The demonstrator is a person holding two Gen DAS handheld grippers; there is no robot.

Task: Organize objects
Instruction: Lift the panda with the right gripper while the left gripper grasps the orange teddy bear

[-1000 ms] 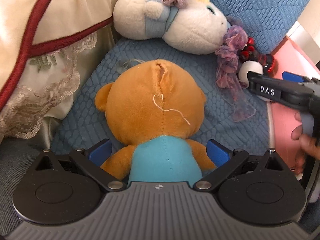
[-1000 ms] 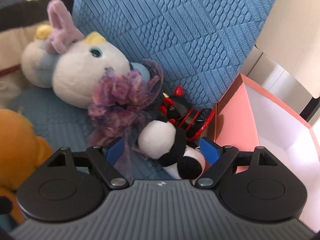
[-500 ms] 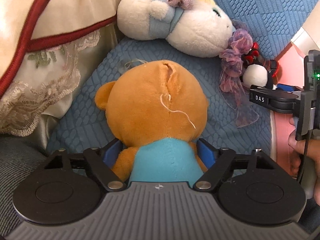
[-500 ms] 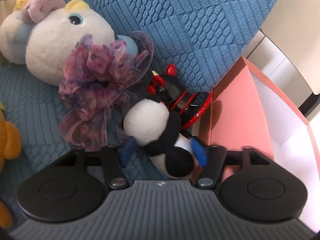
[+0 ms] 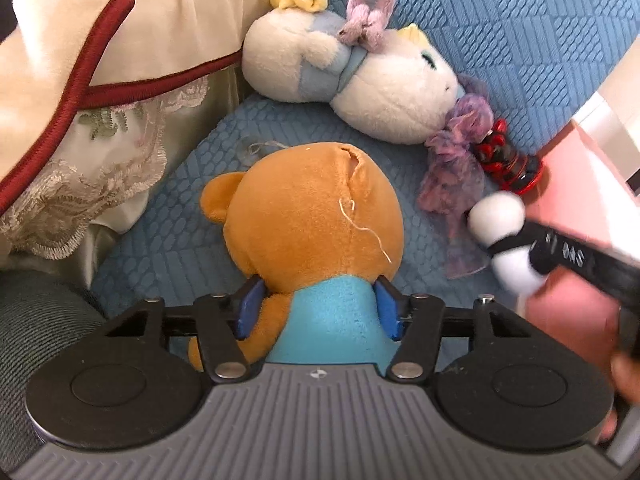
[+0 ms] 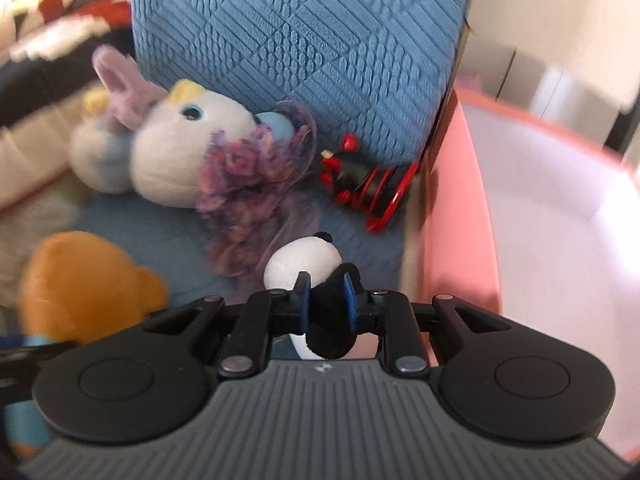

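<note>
- Your left gripper [image 5: 320, 306], lower centre of the left wrist view: its jaws have just been closing, and the blue pads now press both sides of the orange plush bear in a turquoise shirt [image 5: 316, 220] at the neck, where head meets body.
- The bear lies on the blue quilted seat cushion [image 5: 160, 248], centre of the frame, with the back of its head toward the camera; a split seam and a loose thread show there.
- Handling: judged soft, light and compressible. The narrow neck is a sound hold, since the bulky head should keep it from slipping through. Keep your pads off the torn seam.
- Your right gripper [image 6: 325, 304], centre of the right wrist view: its jaws have just been closing and are nearly together, clamped on the black middle of the small black-and-white plush panda [image 6: 308, 264].
- The panda seems to hang clear of the cushion, its white head poking past the pads, just left of the open pink fabric box [image 6: 460, 220].
- Handling: judged very light and squashy; the waist grip looks adequate.
- The box, at the right edge, is the likely receptacle.
</note>
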